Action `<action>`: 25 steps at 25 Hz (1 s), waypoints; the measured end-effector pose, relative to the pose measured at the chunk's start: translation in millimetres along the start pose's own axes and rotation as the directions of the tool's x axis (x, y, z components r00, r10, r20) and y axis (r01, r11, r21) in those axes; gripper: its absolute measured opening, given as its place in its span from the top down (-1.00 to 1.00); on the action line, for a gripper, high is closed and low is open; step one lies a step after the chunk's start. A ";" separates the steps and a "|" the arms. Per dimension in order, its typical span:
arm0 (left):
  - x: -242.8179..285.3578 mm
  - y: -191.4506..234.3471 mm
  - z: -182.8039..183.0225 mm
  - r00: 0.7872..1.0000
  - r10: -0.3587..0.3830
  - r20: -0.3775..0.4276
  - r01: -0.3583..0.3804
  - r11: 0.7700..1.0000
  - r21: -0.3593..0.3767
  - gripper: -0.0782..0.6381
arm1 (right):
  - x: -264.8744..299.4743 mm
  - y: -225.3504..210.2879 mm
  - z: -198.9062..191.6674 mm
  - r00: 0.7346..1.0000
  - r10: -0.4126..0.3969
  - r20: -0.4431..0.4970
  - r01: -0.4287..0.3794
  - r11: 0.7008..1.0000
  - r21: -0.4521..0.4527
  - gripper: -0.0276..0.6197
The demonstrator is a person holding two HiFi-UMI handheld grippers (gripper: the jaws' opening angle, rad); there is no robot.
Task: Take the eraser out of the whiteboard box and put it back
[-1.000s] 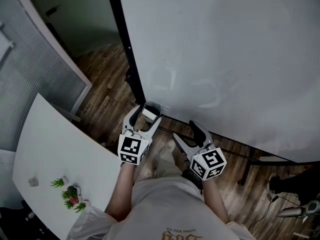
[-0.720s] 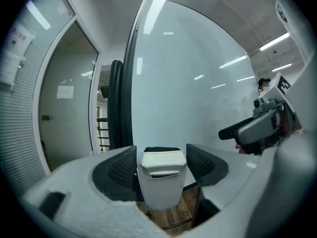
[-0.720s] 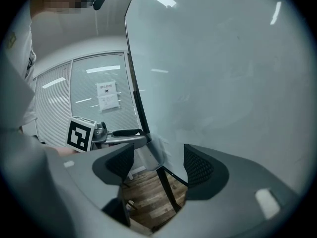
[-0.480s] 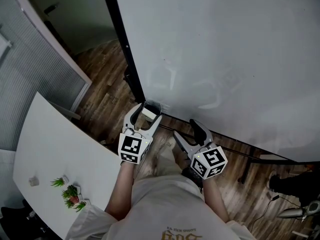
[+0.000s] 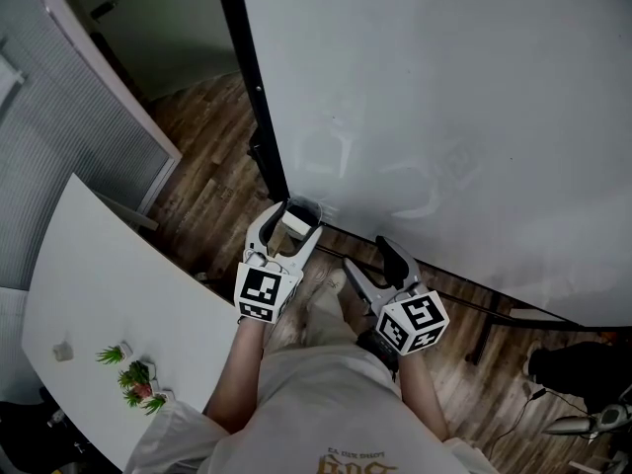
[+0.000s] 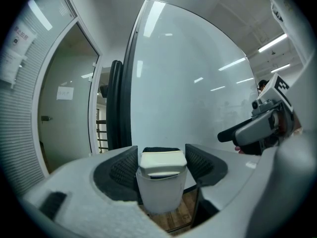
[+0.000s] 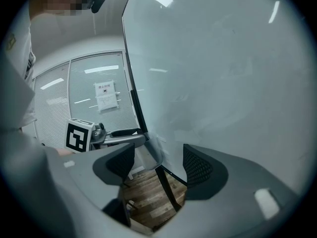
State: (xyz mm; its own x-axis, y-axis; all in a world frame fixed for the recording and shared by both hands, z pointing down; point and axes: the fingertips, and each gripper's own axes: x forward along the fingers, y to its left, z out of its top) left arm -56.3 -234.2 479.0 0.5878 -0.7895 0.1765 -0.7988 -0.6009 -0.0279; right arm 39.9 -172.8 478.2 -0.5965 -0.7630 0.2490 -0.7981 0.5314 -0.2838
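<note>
Right gripper gapes empty; left gripper, jaws just closing, pinches the eraser standing proud of the whiteboard box at the foot of the whiteboard: likely light, rigid, smooth-shelled, so hold its flat sides

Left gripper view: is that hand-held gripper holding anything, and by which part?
The left hand-held gripper, whose jaws have just been closing, appears to grip the eraser by the two sides of its top, which sticks out of the whiteboard box.
</note>
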 end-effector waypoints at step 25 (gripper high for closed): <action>-0.9 -0.3 1.9 1.000 0.016 0.022 -0.016 1.000 -0.001 0.05 | -5.2 -2.3 3.1 1.000 -0.015 0.021 0.015 1.000 0.012 0.00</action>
State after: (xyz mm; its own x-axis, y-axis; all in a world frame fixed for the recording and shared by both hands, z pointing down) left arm -56.4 -233.4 477.0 0.5774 -0.8018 0.1544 -0.8084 -0.5879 -0.0295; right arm 45.1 -171.3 474.7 -0.5825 -0.7785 0.2336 -0.8058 0.5156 -0.2911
